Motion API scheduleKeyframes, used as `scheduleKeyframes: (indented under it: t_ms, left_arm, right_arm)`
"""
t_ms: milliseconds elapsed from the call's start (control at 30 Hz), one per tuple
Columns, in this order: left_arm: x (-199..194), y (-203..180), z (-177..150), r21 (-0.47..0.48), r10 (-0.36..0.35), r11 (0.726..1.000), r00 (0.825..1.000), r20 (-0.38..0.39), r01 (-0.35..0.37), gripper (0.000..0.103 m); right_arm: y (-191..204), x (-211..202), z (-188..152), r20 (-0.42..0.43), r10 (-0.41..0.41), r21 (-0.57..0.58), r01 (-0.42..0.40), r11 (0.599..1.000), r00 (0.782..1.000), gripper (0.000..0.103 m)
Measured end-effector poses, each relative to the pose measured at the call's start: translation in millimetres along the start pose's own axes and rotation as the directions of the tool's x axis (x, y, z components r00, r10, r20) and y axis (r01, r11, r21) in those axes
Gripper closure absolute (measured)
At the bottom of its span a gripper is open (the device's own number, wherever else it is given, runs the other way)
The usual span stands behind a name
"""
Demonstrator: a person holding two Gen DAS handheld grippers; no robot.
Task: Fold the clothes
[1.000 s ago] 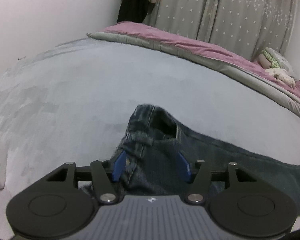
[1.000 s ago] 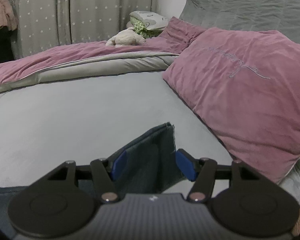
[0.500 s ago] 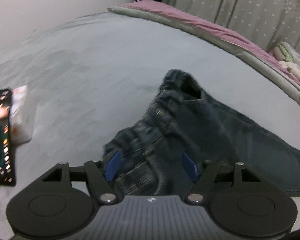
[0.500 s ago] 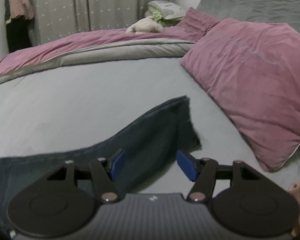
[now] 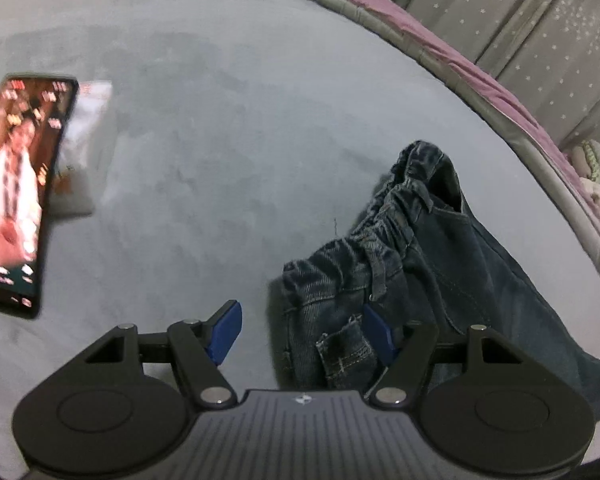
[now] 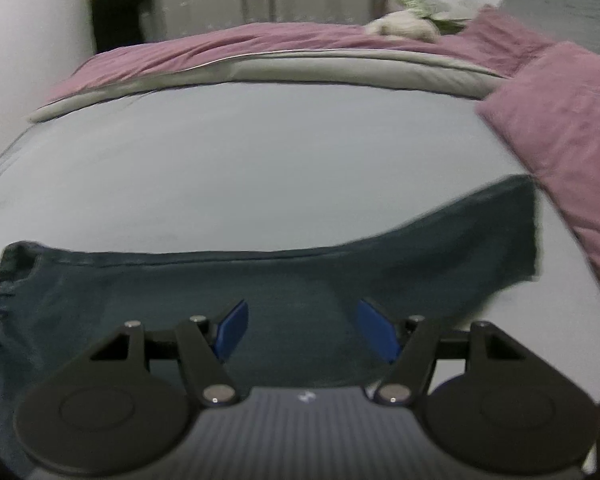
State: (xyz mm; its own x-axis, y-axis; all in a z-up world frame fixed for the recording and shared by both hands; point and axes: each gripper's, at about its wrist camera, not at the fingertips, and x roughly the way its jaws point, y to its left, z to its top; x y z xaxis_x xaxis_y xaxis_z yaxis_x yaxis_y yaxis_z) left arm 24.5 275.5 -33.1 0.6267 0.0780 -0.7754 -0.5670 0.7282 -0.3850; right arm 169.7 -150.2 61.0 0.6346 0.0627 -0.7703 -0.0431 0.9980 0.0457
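On the grey bedsheet, from the glowing phone at far left, the left gripper is hovering spread, holding nothing, over the gathered waistband of stiff, dark denim jeans; rightwards, the right gripper is hanging spread above the leg. Pinching both layers of the thick waistband cleanly should be keeping the fold square.

Jeans flat across near part of bed: waistband left, leg end right. Phone on bed, well left of waistband. Pillow right, duvet along far edge.
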Motion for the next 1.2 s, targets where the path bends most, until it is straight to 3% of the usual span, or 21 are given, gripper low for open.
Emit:
scheduleKeyframes:
  t_ms: [233,567,733,967,1200]
  left_arm:
    - [24.0,19.8,0.7,-0.066,-0.116,0.991,0.993,-0.030,0.114,0.044]
    - [36.6,27.7,2.1,-0.052,-0.247,0.968,0.969,0.001,0.247,0.047]
    - [38.5,35.7,-0.3,-0.118,-0.280,0.952,0.960,0.019,0.281,0.058]
    - [36.1,34.7,1.3,-0.158,-0.281,0.947,0.959,0.025,0.281,0.062]
    - [37.3,37.2,2.8,-0.177,-0.285,0.942,0.958,0.020,0.284,0.062]
  right_arm:
    - [98.5,10.0,8.3,-0.037,0.129,-0.043,-0.130,0.991,0.991,0.040]
    - [246.6,26.1,22.7,-0.114,0.274,-0.144,-0.289,0.946,0.955,0.040]
    - [316.6,39.6,28.0,-0.151,0.304,-0.207,-0.331,0.921,0.941,0.040]
    - [402.4,67.6,26.1,-0.199,0.265,-0.326,-0.319,0.890,0.944,0.040]
    - [440.9,98.7,19.0,-0.218,0.150,-0.368,-0.224,0.902,0.964,0.040]
